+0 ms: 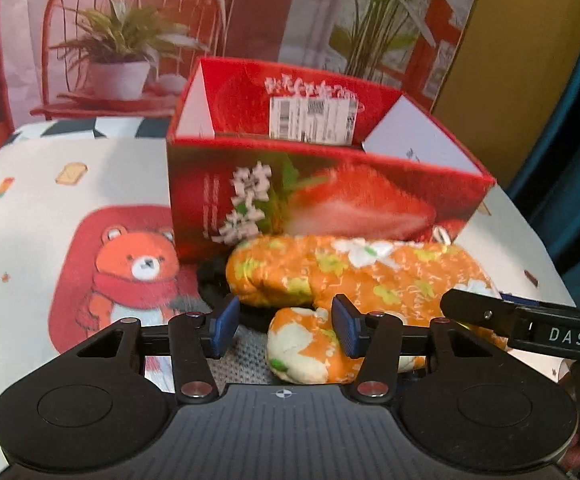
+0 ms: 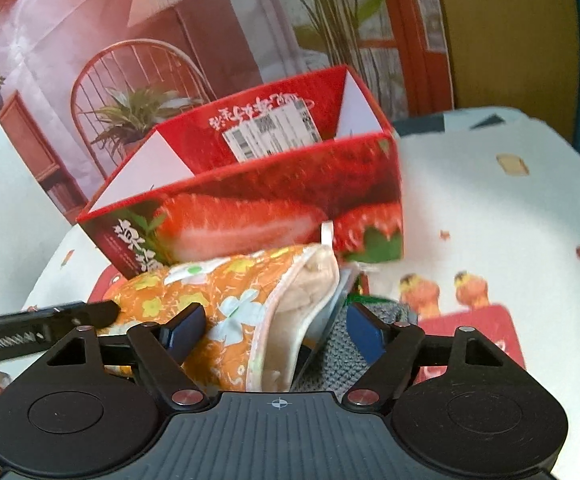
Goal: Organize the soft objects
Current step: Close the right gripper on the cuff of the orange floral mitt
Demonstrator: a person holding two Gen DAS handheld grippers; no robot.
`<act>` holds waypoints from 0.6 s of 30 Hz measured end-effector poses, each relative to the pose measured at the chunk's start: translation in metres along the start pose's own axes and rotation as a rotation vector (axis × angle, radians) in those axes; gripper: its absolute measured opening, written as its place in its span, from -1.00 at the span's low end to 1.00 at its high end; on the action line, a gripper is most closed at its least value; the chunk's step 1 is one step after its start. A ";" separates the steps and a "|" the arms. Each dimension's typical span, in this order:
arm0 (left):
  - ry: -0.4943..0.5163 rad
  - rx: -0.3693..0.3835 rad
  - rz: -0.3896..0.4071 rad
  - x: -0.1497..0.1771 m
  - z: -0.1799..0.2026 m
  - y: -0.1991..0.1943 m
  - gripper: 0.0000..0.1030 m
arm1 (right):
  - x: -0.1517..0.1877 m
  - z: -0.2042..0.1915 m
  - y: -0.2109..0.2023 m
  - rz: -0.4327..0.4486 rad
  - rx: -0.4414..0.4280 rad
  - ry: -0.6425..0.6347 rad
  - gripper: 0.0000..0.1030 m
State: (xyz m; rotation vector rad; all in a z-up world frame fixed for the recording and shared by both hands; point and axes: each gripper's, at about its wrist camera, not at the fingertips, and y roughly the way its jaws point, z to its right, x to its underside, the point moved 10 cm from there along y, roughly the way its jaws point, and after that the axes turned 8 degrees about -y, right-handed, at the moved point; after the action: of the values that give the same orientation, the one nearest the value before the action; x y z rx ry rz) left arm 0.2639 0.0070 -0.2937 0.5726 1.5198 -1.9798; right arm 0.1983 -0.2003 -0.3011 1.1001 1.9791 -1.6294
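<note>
An orange floral oven mitt lies on the table in front of an open red strawberry box. Its thumb sits between the pads of my left gripper, which is open. In the right wrist view the mitt's cuff end lies between the jaws of my right gripper, which is open around it. A grey knitted item lies under the mitt, by the right blue pad. The box looks empty as far as its inside shows.
The table wears a white cloth with a red bear print. A dark fuzzy item lies under the mitt's left end. The right gripper's finger reaches in from the right. A printed backdrop with chair and plants stands behind.
</note>
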 end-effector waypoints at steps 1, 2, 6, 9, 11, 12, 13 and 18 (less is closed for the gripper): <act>-0.002 0.002 -0.001 0.002 -0.001 0.001 0.04 | 0.003 0.000 0.000 -0.002 -0.001 -0.003 0.41; -0.004 0.003 -0.001 0.003 -0.001 0.001 0.04 | 0.005 0.000 0.000 -0.005 -0.004 -0.009 0.40; 0.005 0.003 -0.003 0.006 -0.003 0.001 0.04 | 0.006 -0.003 0.001 -0.008 0.001 -0.045 0.36; 0.024 -0.005 0.004 0.007 -0.001 0.001 0.04 | 0.002 -0.007 -0.002 0.001 0.023 -0.097 0.30; 0.028 -0.008 0.007 0.009 0.001 0.001 0.04 | 0.000 -0.009 -0.005 0.011 0.040 -0.138 0.24; 0.028 -0.007 0.008 0.010 0.001 0.000 0.04 | 0.000 -0.011 -0.006 0.012 0.042 -0.152 0.13; 0.027 -0.007 0.008 0.011 0.001 0.000 0.04 | 0.000 -0.012 -0.007 0.007 0.036 -0.158 0.03; 0.025 -0.009 0.010 0.016 0.001 0.001 0.05 | 0.004 -0.011 -0.007 -0.006 0.019 -0.140 -0.08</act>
State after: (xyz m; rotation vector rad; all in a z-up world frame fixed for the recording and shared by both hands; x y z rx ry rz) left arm 0.2528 0.0026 -0.3048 0.6020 1.5378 -1.9640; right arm 0.1923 -0.1885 -0.2962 0.9596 1.8839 -1.6828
